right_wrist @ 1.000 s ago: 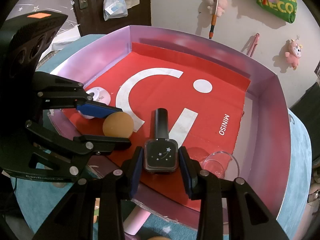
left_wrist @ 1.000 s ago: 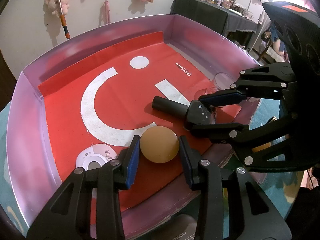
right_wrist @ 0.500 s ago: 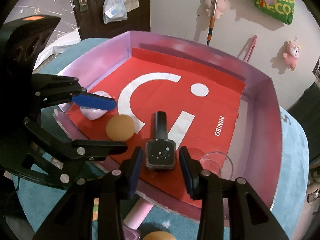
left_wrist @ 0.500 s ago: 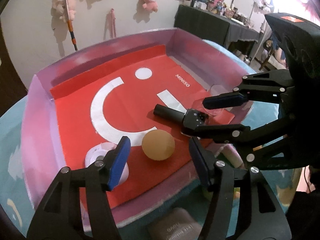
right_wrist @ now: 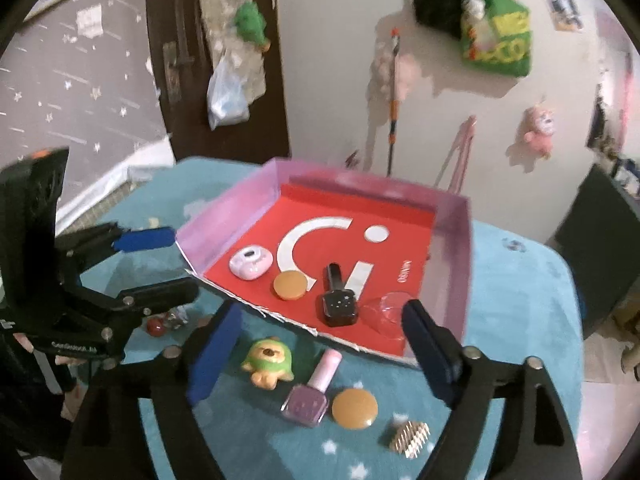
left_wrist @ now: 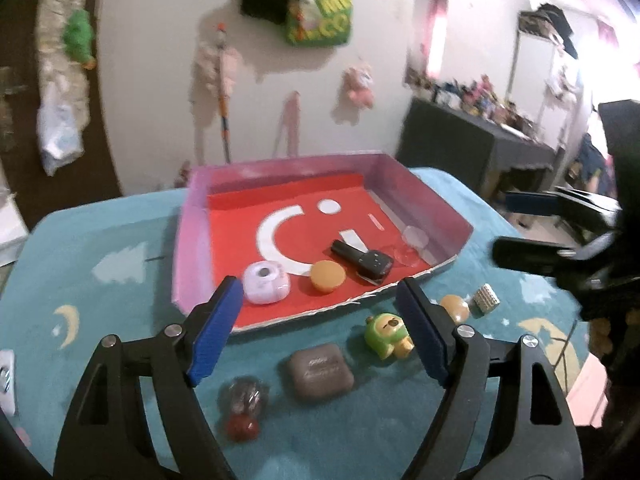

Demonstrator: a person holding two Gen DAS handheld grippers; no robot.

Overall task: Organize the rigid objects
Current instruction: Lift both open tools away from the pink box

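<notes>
A pink tray (left_wrist: 188, 248) (right_wrist: 464, 264) with a red liner holds a white-pink case (left_wrist: 266, 287) (right_wrist: 251, 263), an orange disc (left_wrist: 328, 275) (right_wrist: 291, 285), a black nail-polish bottle (left_wrist: 362, 260) (right_wrist: 339, 302) and a clear lid (left_wrist: 414, 237) (right_wrist: 384, 310). My left gripper (left_wrist: 320, 340) is open and empty, above the table in front of the tray. My right gripper (right_wrist: 318, 354) is open and empty too, also back from the tray's near edge. It also shows at the right of the left wrist view (left_wrist: 524, 228).
On the teal cloth in front of the tray lie a green toy (left_wrist: 386, 334) (right_wrist: 269, 360), a brown case (left_wrist: 320, 372), a red-capped clear item (left_wrist: 244, 408), a purple polish bottle (right_wrist: 312, 392), an orange disc (right_wrist: 355, 408) and a gold comb clip (right_wrist: 410, 436).
Both grippers have let go, opened wide and pulled back and up out of the tray. The orange disc and black bottle stay lying in the tray.
</notes>
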